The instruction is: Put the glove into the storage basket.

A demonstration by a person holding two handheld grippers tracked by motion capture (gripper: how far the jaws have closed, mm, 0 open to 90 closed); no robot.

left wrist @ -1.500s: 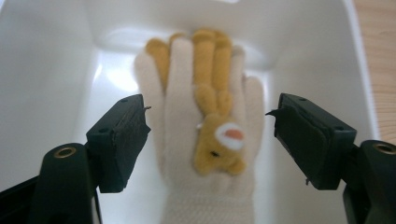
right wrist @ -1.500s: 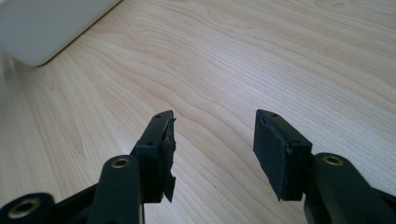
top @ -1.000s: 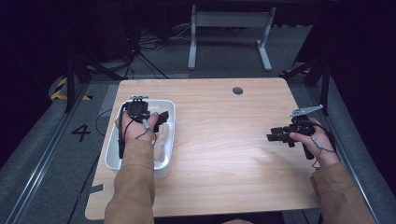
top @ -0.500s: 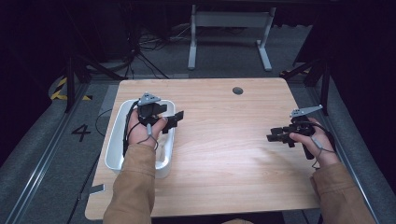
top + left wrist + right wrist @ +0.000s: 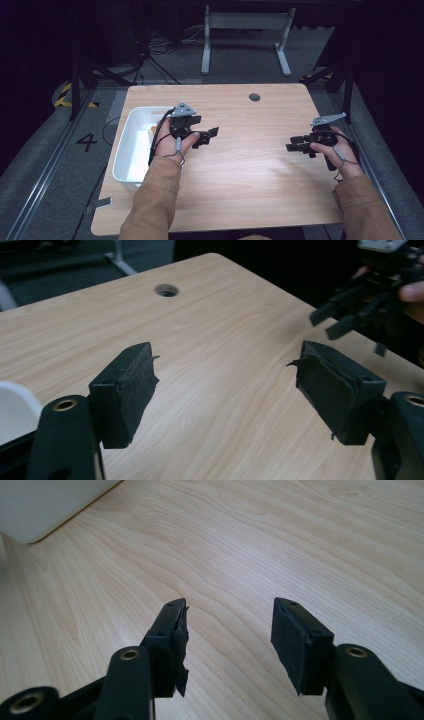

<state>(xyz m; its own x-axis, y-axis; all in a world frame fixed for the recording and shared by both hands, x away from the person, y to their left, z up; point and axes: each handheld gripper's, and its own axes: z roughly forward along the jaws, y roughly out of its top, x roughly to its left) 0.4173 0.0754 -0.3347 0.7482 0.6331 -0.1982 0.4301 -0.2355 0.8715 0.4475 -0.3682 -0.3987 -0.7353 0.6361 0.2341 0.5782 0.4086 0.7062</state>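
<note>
Both grippers, left gripper point(image 5: 207, 136) and right gripper point(image 5: 294, 146), hover with fingers wide and empty over the bare worktop point(image 5: 250, 175), the white bin point(image 5: 131, 145) just behind the left fingers; seemingly between steps, awaiting a target.

Left gripper point(image 5: 207, 136), right gripper point(image 5: 295, 146): jaws apart.

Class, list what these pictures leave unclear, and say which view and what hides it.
1. High view: the small orange thing in the white bin is too small and half hidden by the left gripper.
2. Right gripper view: the white bin is cut off by the frame's edge.
</note>
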